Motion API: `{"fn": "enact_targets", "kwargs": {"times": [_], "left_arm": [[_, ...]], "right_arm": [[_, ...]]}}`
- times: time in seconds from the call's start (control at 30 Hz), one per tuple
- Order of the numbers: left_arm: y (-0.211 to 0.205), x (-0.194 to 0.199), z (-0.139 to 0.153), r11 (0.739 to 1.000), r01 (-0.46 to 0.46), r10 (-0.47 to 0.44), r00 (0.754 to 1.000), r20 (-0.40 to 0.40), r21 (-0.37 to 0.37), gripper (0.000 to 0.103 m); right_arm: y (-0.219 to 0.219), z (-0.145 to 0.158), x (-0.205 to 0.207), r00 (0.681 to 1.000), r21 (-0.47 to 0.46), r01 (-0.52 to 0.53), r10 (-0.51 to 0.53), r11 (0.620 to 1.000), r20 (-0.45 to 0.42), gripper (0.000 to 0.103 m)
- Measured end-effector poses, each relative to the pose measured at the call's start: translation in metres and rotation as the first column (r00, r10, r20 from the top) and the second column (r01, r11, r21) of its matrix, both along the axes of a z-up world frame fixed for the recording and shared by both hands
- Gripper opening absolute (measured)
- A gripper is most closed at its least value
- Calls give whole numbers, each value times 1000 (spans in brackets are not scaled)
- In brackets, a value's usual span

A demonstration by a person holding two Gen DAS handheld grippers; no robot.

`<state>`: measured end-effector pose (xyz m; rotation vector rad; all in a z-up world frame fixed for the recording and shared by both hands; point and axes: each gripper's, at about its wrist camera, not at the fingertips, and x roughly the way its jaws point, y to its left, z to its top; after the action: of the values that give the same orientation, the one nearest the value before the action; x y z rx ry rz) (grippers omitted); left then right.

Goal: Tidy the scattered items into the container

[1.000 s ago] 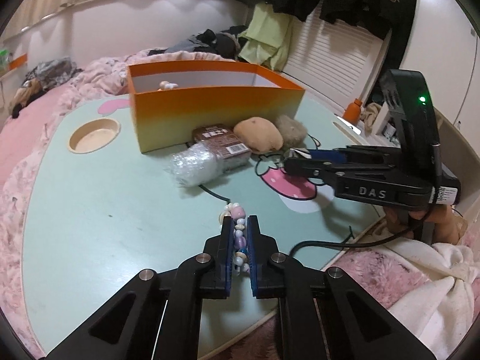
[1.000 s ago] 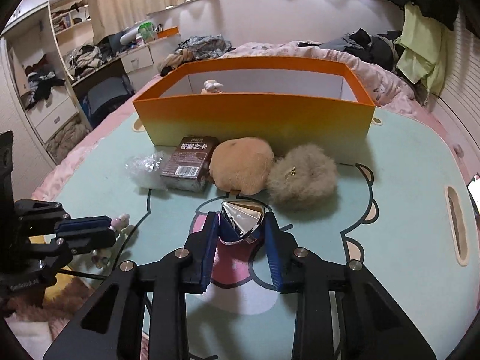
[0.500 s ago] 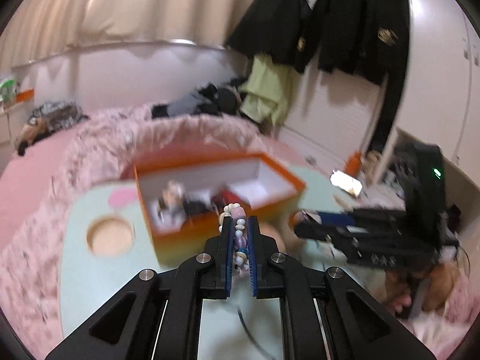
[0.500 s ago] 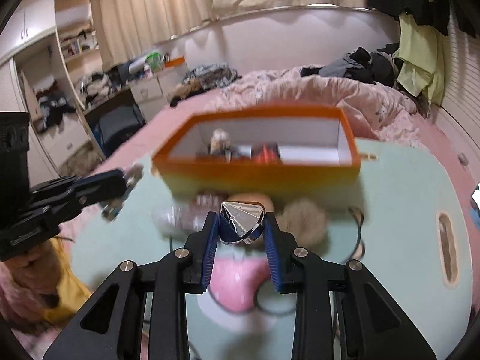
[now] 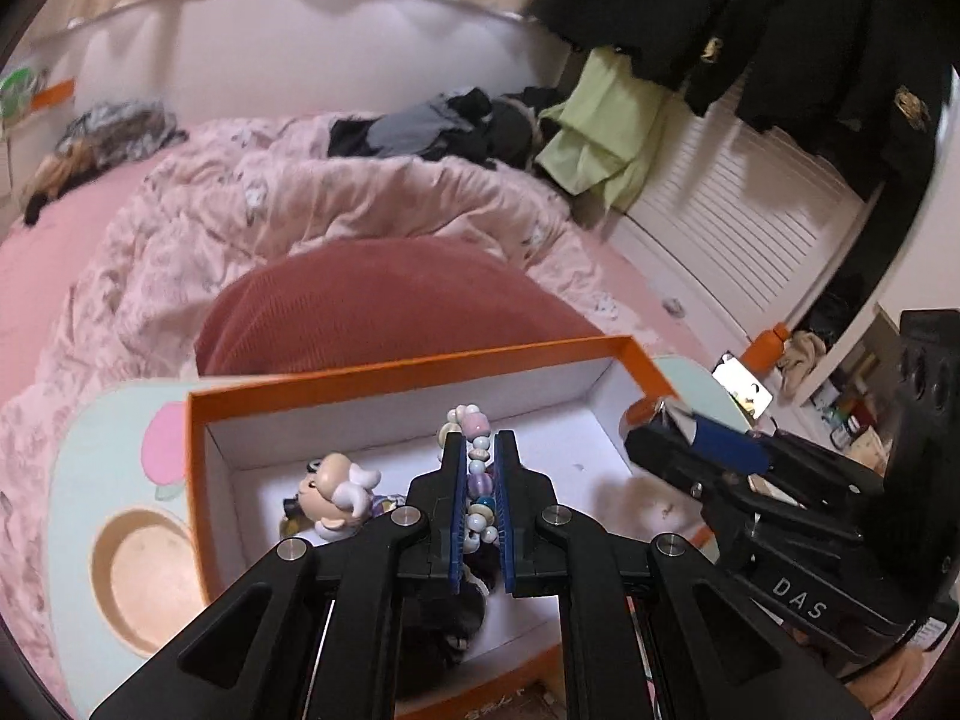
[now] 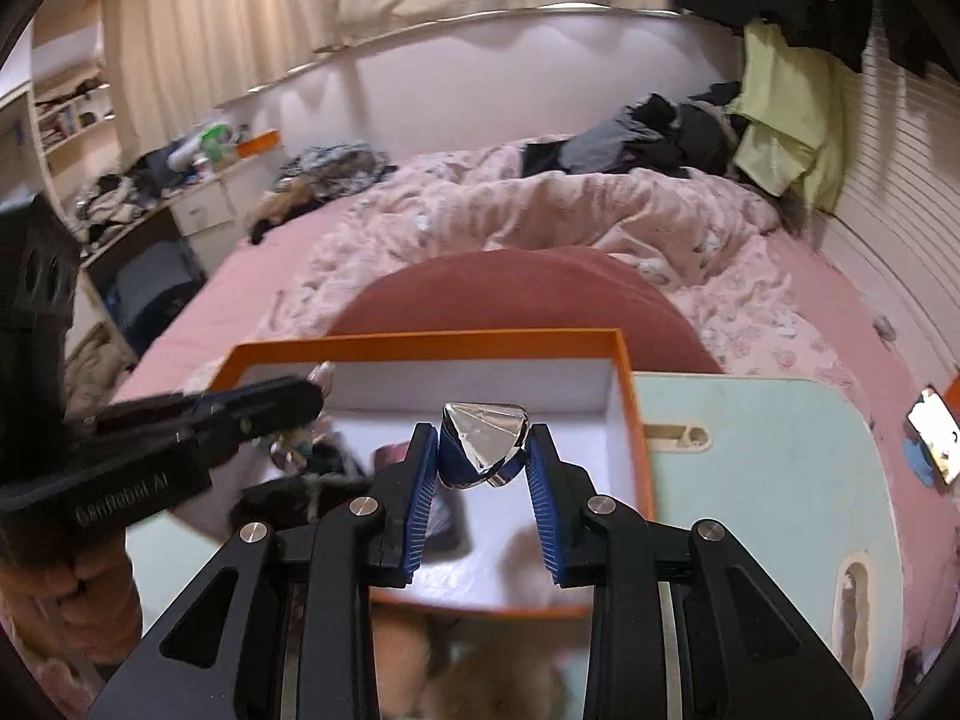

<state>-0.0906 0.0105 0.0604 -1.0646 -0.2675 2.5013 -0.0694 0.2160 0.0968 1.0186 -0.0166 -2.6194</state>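
The box (image 5: 396,381) sits on the bench (image 6: 780,456), a figurine (image 5: 336,489) inside at its left; behind it a cushion (image 5: 384,306), then the bed (image 5: 90,240).

The left hand-held gripper (image 5: 480,480) hides the dark items (image 5: 456,618) beneath it in the orange box (image 5: 420,369); the furry things (image 6: 480,678) by the box's near wall are blurred.
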Motion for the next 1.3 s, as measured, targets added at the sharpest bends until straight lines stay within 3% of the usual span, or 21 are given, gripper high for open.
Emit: {"fn": "enact_targets", "kwargs": {"times": [0.1, 0.2, 0.27, 0.33, 0.43, 0.5, 0.57, 0.77, 0.87, 0.93, 1.07, 1.2, 1.3], "left_arm": [[-4, 6, 2, 1000, -16, 16, 1000, -19, 16, 23], [-8, 16, 11, 999, -41, 40, 996, -77, -12, 47], [-12, 26, 19, 998, -57, 54, 992, -112, -23, 52], [-18, 37, 30, 998, -59, 59, 990, -132, 0, 65], [-24, 61, 39, 998, -48, 52, 987, -150, 33, 76], [-24, 81, 39, 999, -37, 42, 989, -144, 36, 80], [-21, 98, 31, 1000, -2, 5, 994, -111, 26, 83], [-15, 143, -11, 995, 48, -50, 999, -18, -85, 83], [-17, 149, -28, 994, 23, -21, 1000, 22, -107, 83], [-16, 153, -34, 993, 21, -19, 1000, 18, -116, 83], [-9, 161, -45, 978, -22, 14, 999, -42, -209, 83], [-10, 156, -59, 980, -23, 26, 1000, 12, -199, 84], [-7, 157, -63, 969, -25, 23, 1000, -9, -245, 95]], "right_arm": [[-2, 1, -3, 1000, 13, 22, -22, 1000, -9, 32], [0, 2, 1, 999, 7, 30, -30, 1000, -12, 32], [2, 3, 7, 999, 6, 38, -38, 999, -13, 32], [4, 7, 15, 999, 10, 39, -39, 999, -17, 32], [5, 17, 35, 1000, 19, 10, -10, 1000, -23, 36], [5, 23, 55, 999, 31, -11, 11, 999, -30, 50], [8, 24, 81, 998, 40, -29, 31, 999, -47, 72], [17, -9, 136, 997, 87, -78, 76, 993, 25, 74], [22, -28, 141, 997, 79, -54, 49, 995, 60, 74], [25, -39, 136, 994, 68, -44, 37, 997, 106, 74], [31, -49, 129, 987, 45, -10, 3, 999, 159, 74], [32, -60, 129, 981, 60, 5, -16, 998, 193, 78], [32, -62, 129, 981, 67, 4, -17, 998, 192, 84]]}}
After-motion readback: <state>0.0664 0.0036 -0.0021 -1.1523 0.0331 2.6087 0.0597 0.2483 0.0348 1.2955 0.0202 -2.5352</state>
